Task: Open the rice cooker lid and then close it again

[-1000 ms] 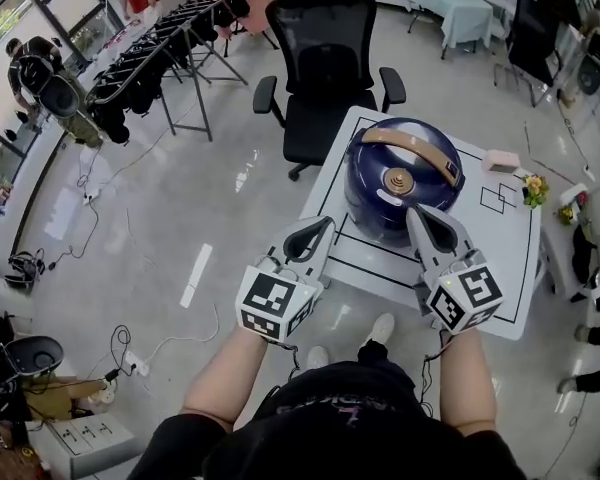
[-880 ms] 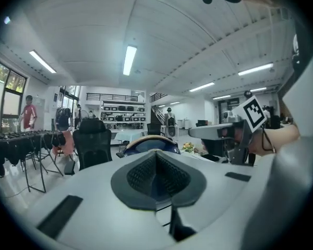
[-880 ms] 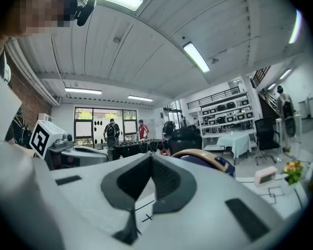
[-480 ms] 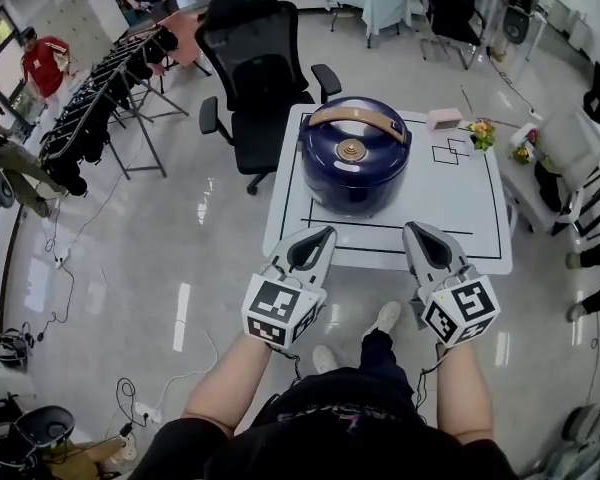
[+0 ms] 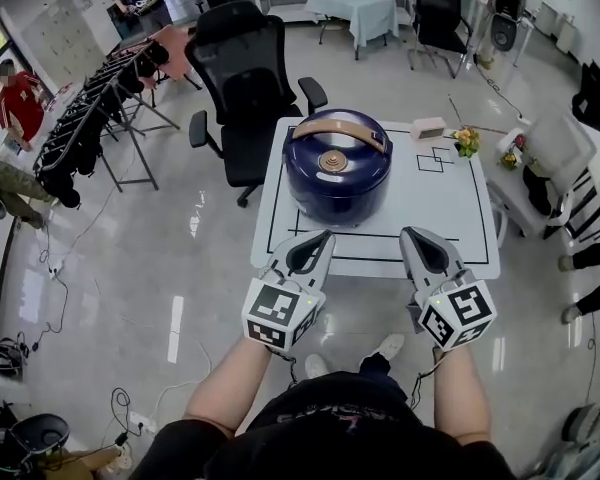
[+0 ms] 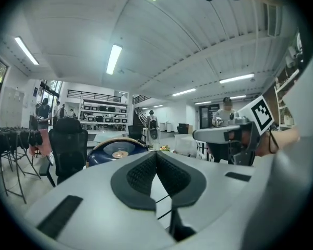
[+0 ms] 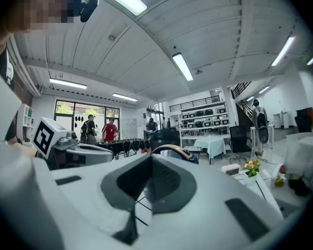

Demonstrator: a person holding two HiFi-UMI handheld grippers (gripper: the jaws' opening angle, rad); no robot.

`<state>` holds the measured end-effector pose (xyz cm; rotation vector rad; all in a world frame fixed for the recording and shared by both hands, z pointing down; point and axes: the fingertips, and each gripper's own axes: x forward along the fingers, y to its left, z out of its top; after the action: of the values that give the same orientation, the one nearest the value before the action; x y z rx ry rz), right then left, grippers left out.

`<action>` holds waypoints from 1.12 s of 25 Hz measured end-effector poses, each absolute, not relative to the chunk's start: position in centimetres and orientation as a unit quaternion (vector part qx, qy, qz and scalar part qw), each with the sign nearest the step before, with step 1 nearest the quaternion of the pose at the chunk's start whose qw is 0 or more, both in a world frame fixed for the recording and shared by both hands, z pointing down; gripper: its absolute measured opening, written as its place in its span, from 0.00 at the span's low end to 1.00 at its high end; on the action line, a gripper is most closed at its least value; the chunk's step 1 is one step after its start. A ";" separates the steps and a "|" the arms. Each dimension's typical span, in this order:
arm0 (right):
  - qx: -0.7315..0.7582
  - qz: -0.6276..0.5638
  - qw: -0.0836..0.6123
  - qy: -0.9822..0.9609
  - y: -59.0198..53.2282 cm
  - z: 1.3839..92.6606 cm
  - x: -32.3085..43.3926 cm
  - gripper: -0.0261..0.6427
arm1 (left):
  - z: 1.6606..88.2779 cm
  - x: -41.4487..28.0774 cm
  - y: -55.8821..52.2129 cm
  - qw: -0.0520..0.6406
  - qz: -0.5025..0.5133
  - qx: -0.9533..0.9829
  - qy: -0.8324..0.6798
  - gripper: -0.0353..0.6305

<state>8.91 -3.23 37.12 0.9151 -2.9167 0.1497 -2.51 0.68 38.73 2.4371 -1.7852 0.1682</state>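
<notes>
A dark blue rice cooker point(image 5: 336, 173) with a tan handle and a closed lid stands on the left part of a white table point(image 5: 440, 218). My left gripper point(image 5: 323, 236) hovers just short of the table's near edge, shut and empty, pointing at the cooker's front. My right gripper point(image 5: 412, 234) is level with it, to the cooker's right, also shut with nothing between its pads. In the left gripper view the cooker point(image 6: 115, 151) shows beyond the closed jaws, and the right gripper point(image 6: 227, 135) is at the right. In the right gripper view the cooker's handle point(image 7: 172, 150) peeks over the jaws.
A black office chair point(image 5: 242, 78) stands behind the table. A small pink box point(image 5: 428, 127) and flowers point(image 5: 467, 142) sit at the table's far right. Racks point(image 5: 100, 108) and people stand at the left, another table point(image 5: 352, 6) at the back.
The view has swung so the table and cooker sit more centred and farther ahead. Both grippers now stand short of the table's near edge, whereas a second ago they reached beside the cooker.
</notes>
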 end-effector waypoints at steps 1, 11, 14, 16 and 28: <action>0.296 0.049 0.041 -0.953 -3.4 37.2 9.0 0.04 | 38.7 -2.4 0.5 0.059 0.054 0.803 -0.591 0.06; 0.282 0.056 0.043 -0.957 -3.9 37.7 9.0 0.04 | 38.6 -2.0 0.1 0.057 0.059 0.795 -0.601 0.06; 0.285 0.057 0.041 -0.956 -3.7 37.7 9.1 0.04 | 38.6 -2.0 0.3 0.057 0.060 0.795 -0.601 0.06; 0.286 0.057 0.041 -0.956 -3.5 37.7 9.1 0.04 | 38.6 -2.1 0.5 0.057 0.060 0.795 -0.601 0.06; 0.292 0.056 0.036 -0.954 -2.3 37.7 8.8 0.04 | 38.5 -2.3 1.6 0.051 0.062 0.801 -0.594 0.06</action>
<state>8.77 -2.31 37.71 0.8984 -2.9308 0.1713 -2.29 1.56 38.51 2.4367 -1.8064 0.1885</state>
